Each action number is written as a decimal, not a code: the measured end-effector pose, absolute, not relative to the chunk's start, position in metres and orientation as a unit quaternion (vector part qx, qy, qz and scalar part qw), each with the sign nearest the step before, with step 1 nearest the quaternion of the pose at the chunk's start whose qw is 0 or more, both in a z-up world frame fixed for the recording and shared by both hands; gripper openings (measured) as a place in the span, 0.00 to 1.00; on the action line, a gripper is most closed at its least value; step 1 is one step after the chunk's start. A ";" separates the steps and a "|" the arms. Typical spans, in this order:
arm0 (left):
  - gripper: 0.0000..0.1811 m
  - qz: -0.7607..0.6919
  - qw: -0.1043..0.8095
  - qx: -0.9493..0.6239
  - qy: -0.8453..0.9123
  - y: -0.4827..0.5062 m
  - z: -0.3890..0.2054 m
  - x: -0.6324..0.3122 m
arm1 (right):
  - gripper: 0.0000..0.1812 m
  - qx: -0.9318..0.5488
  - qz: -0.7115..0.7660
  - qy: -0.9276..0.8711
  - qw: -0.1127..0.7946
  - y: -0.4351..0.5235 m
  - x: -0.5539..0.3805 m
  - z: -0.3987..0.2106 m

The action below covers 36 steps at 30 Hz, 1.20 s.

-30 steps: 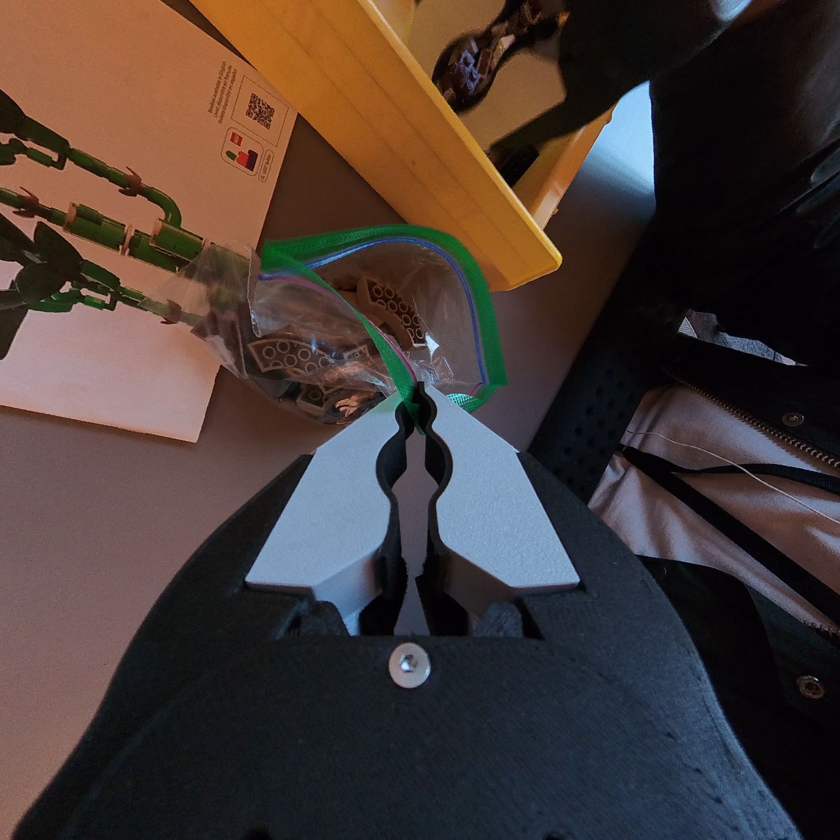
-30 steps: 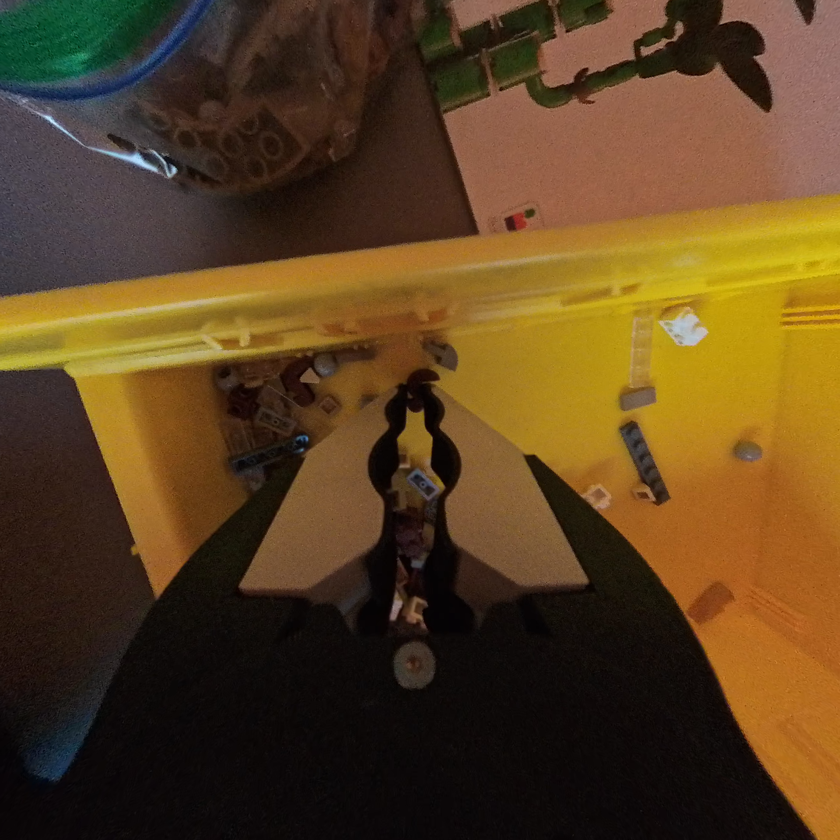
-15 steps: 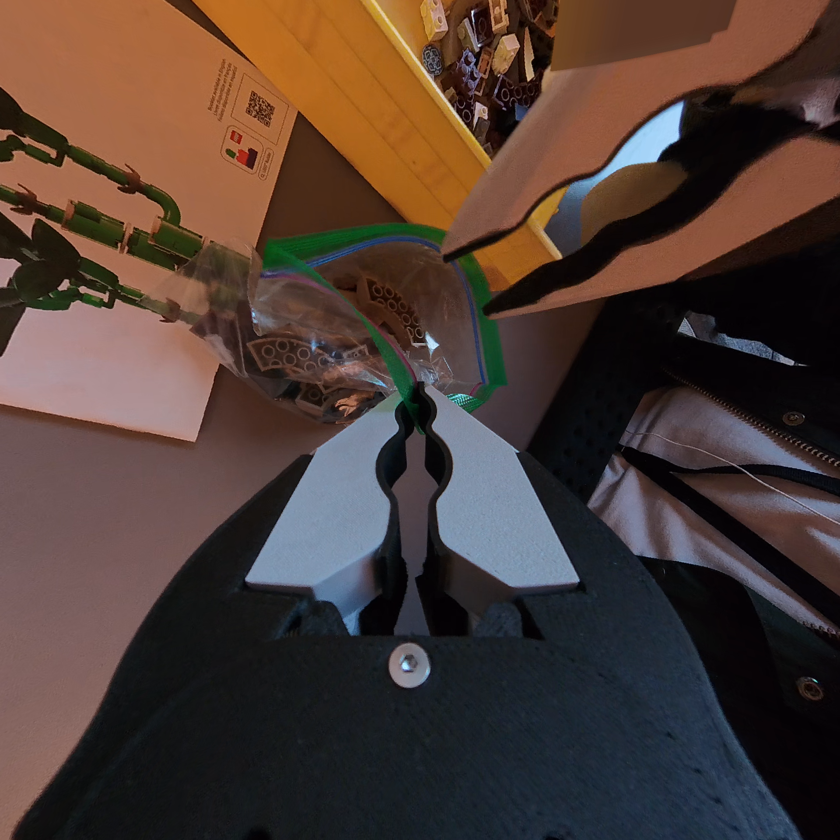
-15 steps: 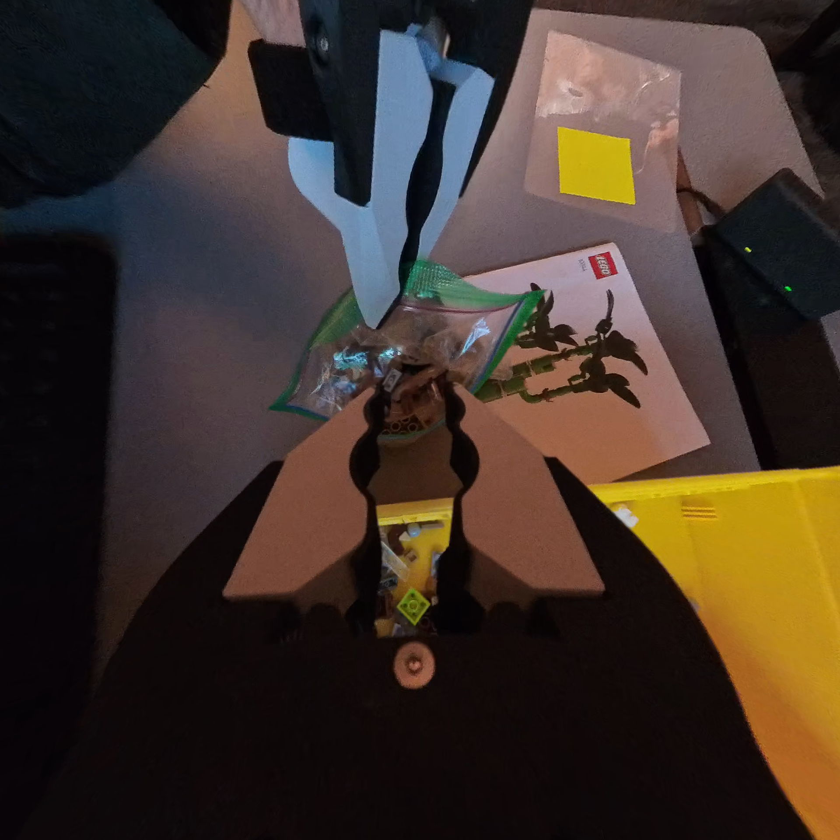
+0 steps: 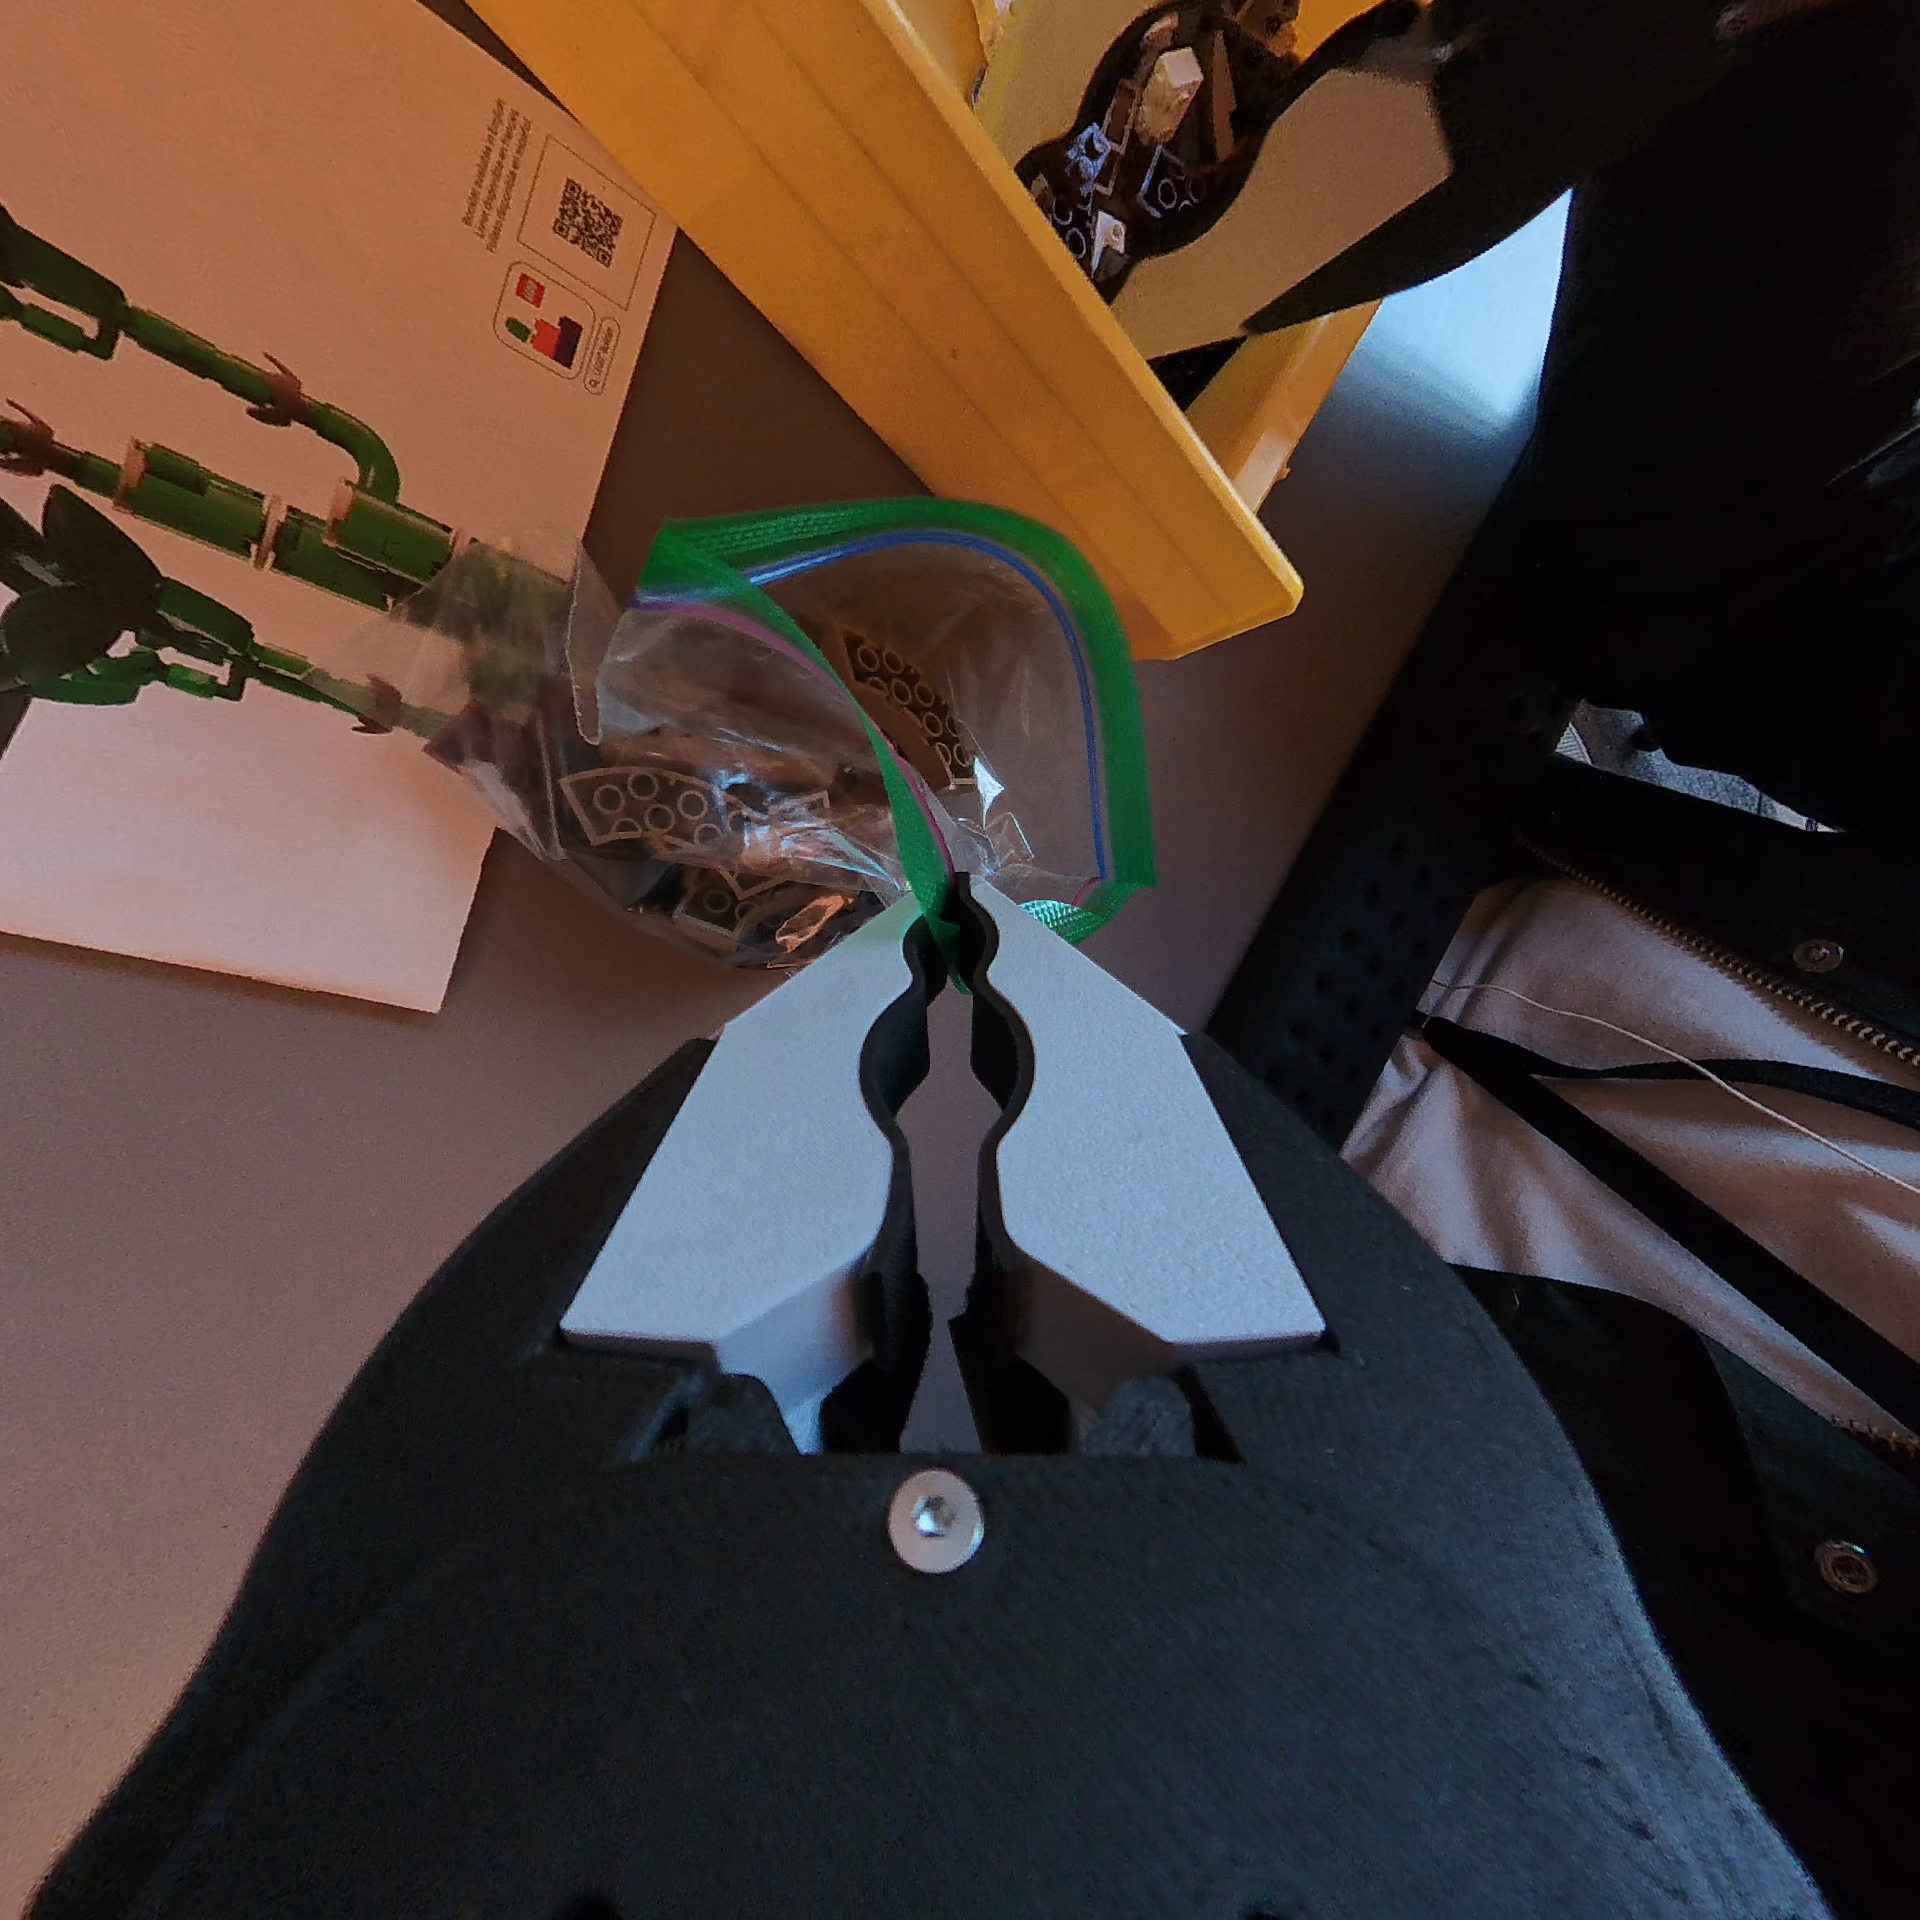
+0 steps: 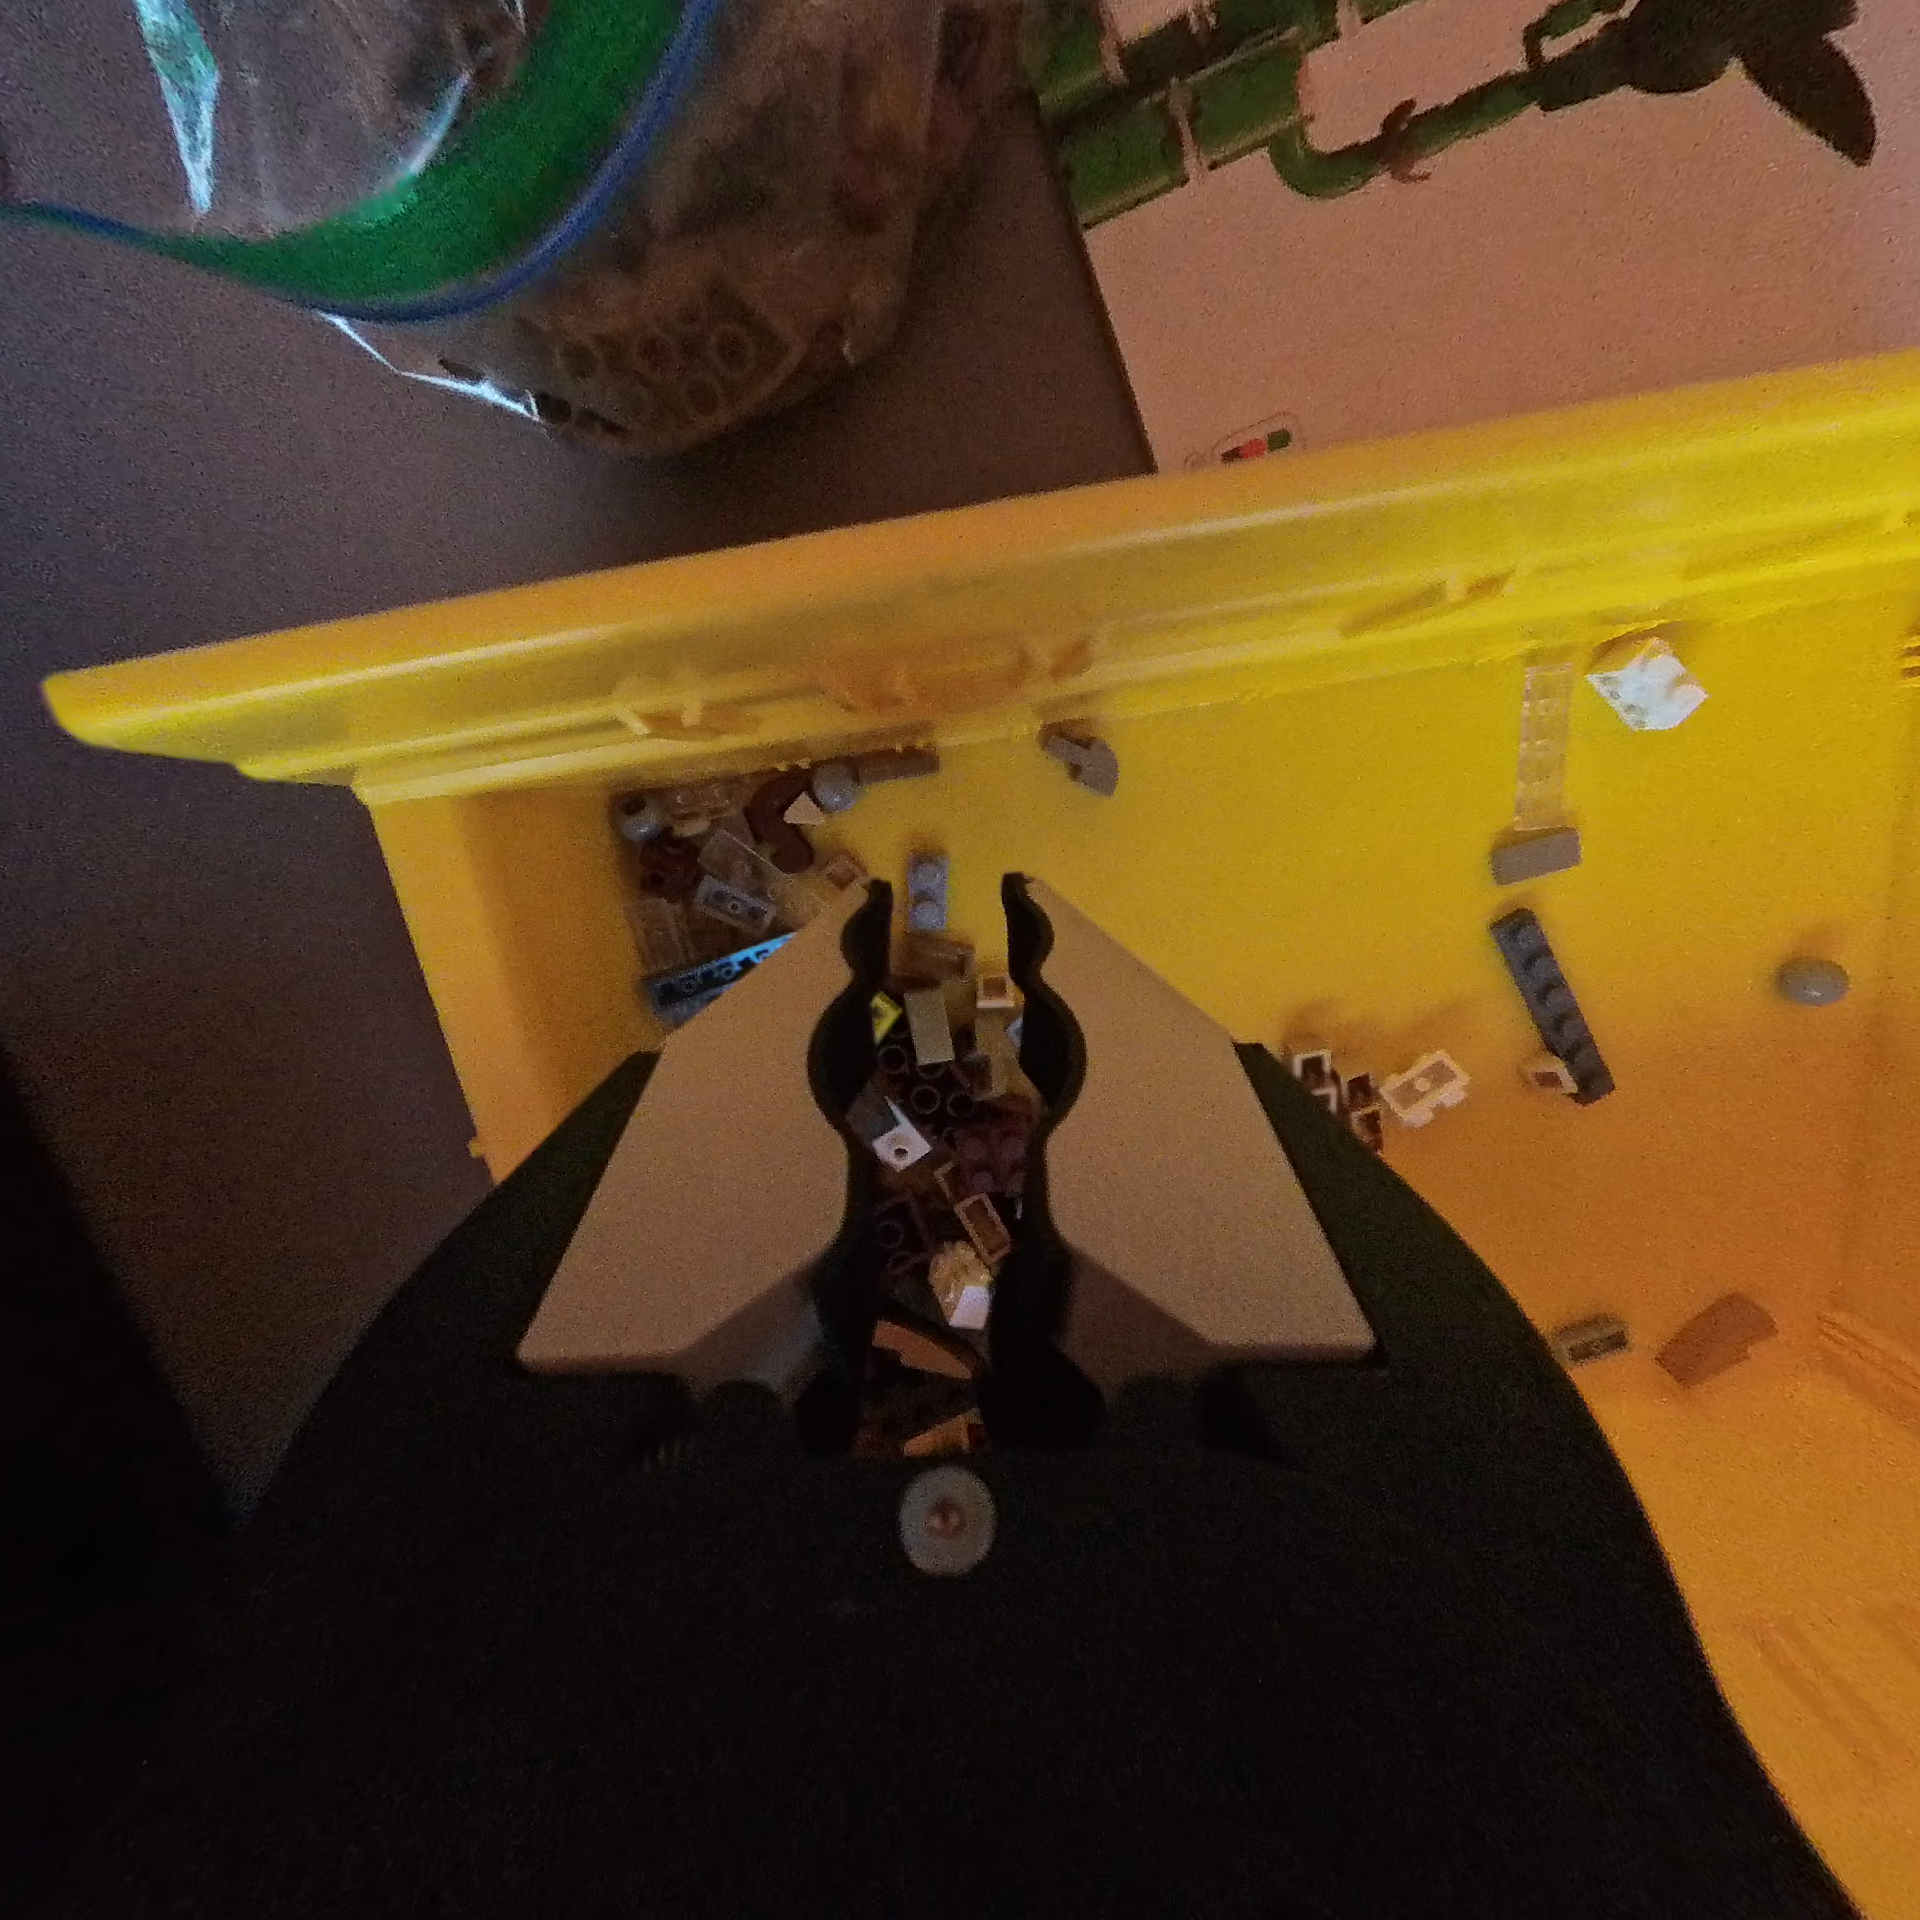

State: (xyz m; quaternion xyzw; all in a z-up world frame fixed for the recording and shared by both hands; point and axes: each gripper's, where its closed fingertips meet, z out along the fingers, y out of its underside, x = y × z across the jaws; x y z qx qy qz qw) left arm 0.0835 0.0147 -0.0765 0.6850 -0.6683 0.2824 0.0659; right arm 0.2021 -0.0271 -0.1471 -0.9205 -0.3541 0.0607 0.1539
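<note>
Grey-brown tabletop carries everything here. The biggest thing on it is a yellow plastic bin, open at the top. Its floor is mostly bare, with a heap of small bricks in brown, tan, grey and white in the corner under the near wall. A few strays lie well apart from the heap: a long dark plate, a white brick and a grey round piece.

Beside the bin lies a pale instruction booklet printed with a green plant model. A clear zip bag rests partly on the booklet's corner, just beside the bin's outer wall. Its green-edged mouth gapes open, and dark and tan curved plates sit inside.

The left gripper is clamped on the green zip strip at one end of the bag's mouth and props it open.

The right gripper hangs inside the bin over the heap. Its jaws stand a narrow gap apart with nothing between them. Whether the tips touch the bricks cannot be told.
</note>
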 end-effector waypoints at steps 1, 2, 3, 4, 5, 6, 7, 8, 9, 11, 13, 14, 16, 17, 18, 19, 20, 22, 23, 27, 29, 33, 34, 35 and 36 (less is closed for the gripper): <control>0.00 0.283 0.066 0.685 -0.668 0.015 -0.076 0.084 | 0.12 -0.921 0.063 -0.355 0.148 -0.029 0.202 -0.150; 0.00 0.283 0.066 0.685 -0.668 0.015 -0.076 0.084 | 0.12 -0.922 0.061 -0.355 0.145 -0.028 0.202 -0.152; 0.00 0.283 0.067 0.685 -0.668 0.015 -0.076 0.083 | 0.12 -0.922 0.059 -0.356 0.141 -0.028 0.202 -0.154; 0.00 0.283 0.067 0.685 -0.668 0.015 -0.076 0.083 | 0.12 -0.922 0.056 -0.358 0.135 -0.029 0.202 -0.156; 0.00 0.283 0.066 0.685 -0.668 0.015 -0.076 0.083 | 0.11 -0.922 0.053 -0.362 0.129 -0.030 0.202 -0.158; 0.00 0.283 0.065 0.684 -0.669 0.015 -0.076 0.083 | 0.08 -0.922 0.042 -0.365 0.123 -0.030 0.204 -0.162; 0.00 0.283 0.064 0.684 -0.669 0.015 -0.075 0.083 | 0.05 -0.921 0.032 -0.371 0.116 -0.031 0.207 -0.164; 0.00 0.283 0.064 0.684 -0.669 0.015 -0.075 0.083 | 0.04 -0.920 0.032 -0.372 0.121 -0.030 0.206 -0.163; 0.00 0.283 0.064 0.685 -0.668 0.015 -0.075 0.083 | 0.04 -0.920 0.024 -0.372 0.121 -0.030 0.209 -0.162; 0.00 0.283 0.064 0.685 -0.669 0.015 -0.075 0.083 | 0.04 -0.919 0.019 -0.371 0.134 -0.029 0.213 -0.153; 0.00 0.283 0.064 0.684 -0.669 0.015 -0.075 0.083 | 0.04 -0.912 0.034 -0.361 0.192 -0.023 0.205 -0.124; 0.00 0.283 0.063 0.684 -0.669 0.015 -0.075 0.083 | 0.04 -0.903 0.038 -0.358 0.235 -0.017 0.199 -0.102; 0.00 0.284 0.064 0.684 -0.669 0.015 -0.075 0.083 | 0.04 -0.868 0.052 -0.360 0.339 -0.007 0.176 -0.052; 0.00 0.283 0.065 0.685 -0.668 0.015 -0.075 0.083 | 0.04 -0.842 0.074 -0.367 0.387 -0.005 0.157 -0.028; 0.00 0.283 0.065 0.685 -0.668 0.015 -0.076 0.084 | 0.04 -0.815 0.104 -0.382 0.422 -0.008 0.136 -0.010; 0.00 0.283 0.065 0.685 -0.668 0.015 -0.076 0.084 | 0.04 -0.799 0.120 -0.394 0.439 -0.008 0.120 -0.004; 0.00 0.282 0.065 0.685 -0.668 0.015 -0.076 0.084 | 0.04 -0.800 0.115 -0.402 0.430 -0.006 0.110 -0.011; 0.00 0.282 0.064 0.686 -0.668 0.015 -0.076 0.083 | 0.04 -0.829 0.067 -0.411 0.374 0.004 0.108 -0.045; 0.00 0.282 0.064 0.686 -0.668 0.016 -0.075 0.083 | 0.05 -0.838 0.048 -0.411 0.355 0.009 0.109 -0.058; 0.00 0.285 0.060 0.687 -0.666 0.017 -0.073 0.082 | 0.10 -0.848 0.071 -0.387 0.354 0.007 0.119 -0.052; 0.00 0.285 0.061 0.687 -0.665 0.017 -0.073 0.082 | 0.09 -0.853 0.103 -0.375 0.347 -0.008 0.133 -0.041; 0.00 0.284 0.064 0.687 -0.665 0.017 -0.074 0.082 | 0.09 -0.912 0.104 -0.346 0.193 -0.048 0.183 -0.091; 0.00 0.283 0.065 0.687 -0.666 0.016 -0.074 0.082 | 0.09 -0.921 0.097 -0.345 0.154 -0.054 0.191 -0.109; 0.00 0.283 0.065 0.687 -0.666 0.016 -0.075 0.082 | 0.11 -0.930 0.085 -0.337 0.121 -0.056 0.199 -0.125; 0.00 0.282 0.066 0.687 -0.666 0.016 -0.075 0.082 | 0.13 -0.938 0.075 -0.326 0.090 -0.057 0.205 -0.138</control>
